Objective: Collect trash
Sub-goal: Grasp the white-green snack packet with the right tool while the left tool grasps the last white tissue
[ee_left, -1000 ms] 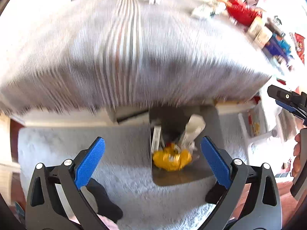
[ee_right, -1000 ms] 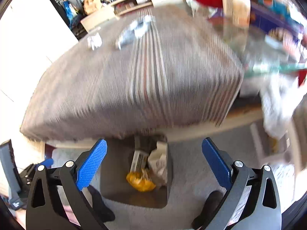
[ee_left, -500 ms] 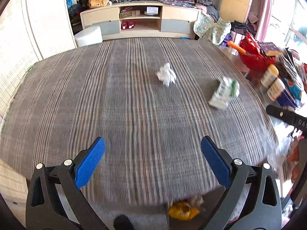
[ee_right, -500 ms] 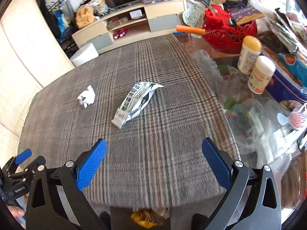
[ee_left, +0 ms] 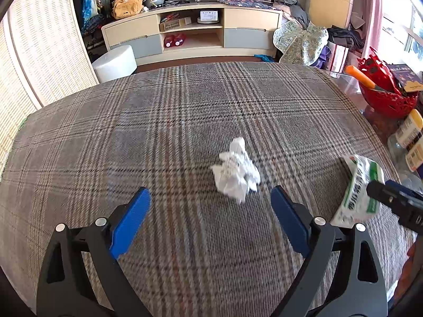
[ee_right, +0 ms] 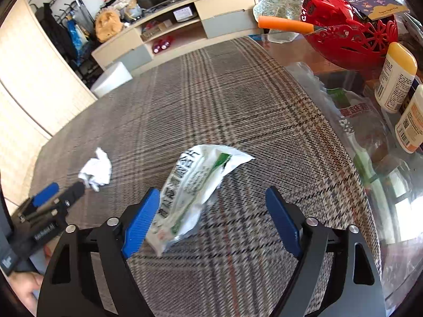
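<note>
I see a crumpled white paper wad (ee_left: 236,173) lying on the plaid-covered bench (ee_left: 158,132), just ahead of the left hand-held gripper (ee_left: 210,206) and a little right of its centre line, beyond the blue fingertips and not between them. The other piece is a flattened white wrapper (ee_right: 193,185) with a green stripe and dark print, lying lengthwise away from me. Its near end sits between the closing jaws of the right hand-held gripper (ee_right: 212,211), close against the left pad (ee_right: 141,220).
</note>
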A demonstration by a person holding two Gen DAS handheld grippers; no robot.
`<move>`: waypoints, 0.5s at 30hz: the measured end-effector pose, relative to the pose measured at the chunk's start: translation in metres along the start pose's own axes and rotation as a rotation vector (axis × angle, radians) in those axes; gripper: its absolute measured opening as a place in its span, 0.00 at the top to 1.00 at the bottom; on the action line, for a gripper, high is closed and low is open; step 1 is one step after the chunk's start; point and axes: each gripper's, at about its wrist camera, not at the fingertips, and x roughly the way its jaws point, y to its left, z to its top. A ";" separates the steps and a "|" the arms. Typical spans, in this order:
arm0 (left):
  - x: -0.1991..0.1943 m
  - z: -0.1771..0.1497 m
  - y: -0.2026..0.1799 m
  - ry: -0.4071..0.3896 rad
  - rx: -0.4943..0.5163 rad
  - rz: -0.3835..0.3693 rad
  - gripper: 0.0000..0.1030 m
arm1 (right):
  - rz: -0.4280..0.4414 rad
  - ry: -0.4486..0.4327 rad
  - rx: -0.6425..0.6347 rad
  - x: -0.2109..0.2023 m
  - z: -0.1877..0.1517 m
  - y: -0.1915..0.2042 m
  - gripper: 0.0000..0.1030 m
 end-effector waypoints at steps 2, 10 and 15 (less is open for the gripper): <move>0.009 0.003 -0.001 0.000 0.002 -0.001 0.15 | 0.023 0.020 0.012 0.011 0.002 -0.005 0.28; 0.040 0.005 -0.010 0.059 0.030 -0.044 0.63 | 0.086 0.010 -0.038 0.022 0.004 0.014 0.53; 0.035 -0.001 -0.012 0.066 0.051 -0.055 0.86 | 0.101 0.008 -0.081 0.022 -0.001 0.030 0.69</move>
